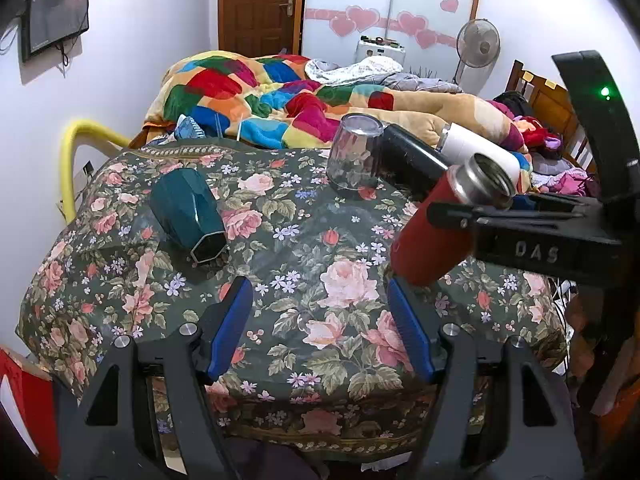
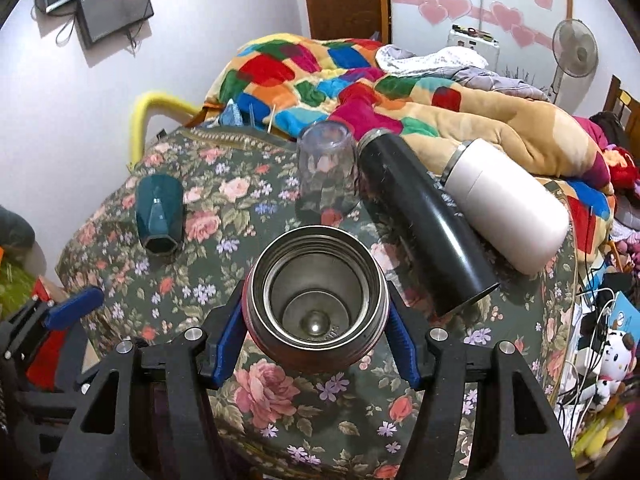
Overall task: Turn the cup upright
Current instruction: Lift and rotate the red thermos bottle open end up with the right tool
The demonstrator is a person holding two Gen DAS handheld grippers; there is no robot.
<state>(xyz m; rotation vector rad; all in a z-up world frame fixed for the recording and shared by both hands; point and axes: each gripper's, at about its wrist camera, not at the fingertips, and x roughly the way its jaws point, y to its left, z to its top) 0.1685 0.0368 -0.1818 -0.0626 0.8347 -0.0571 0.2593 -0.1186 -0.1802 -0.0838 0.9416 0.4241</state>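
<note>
My right gripper [image 2: 316, 320] is shut on a red steel-lined flask cup [image 2: 316, 300], its open mouth facing the camera; in the left wrist view the cup [image 1: 432, 236] is held tilted above the table's right side, mouth up and to the right. My left gripper [image 1: 320, 328] is open and empty over the floral tablecloth [image 1: 320, 248]. A teal faceted cup [image 1: 186, 214] lies on its side at the left; it also shows in the right wrist view [image 2: 159, 216]. A clear glass [image 1: 354, 156] stands upside down at the back.
A black flask [image 2: 424, 220] and a white flask [image 2: 508, 216] lie on their sides at the table's back right. A bed with a patchwork blanket [image 1: 280, 92] lies behind the table. Clutter and cables [image 2: 596, 320] sit to the right of the table.
</note>
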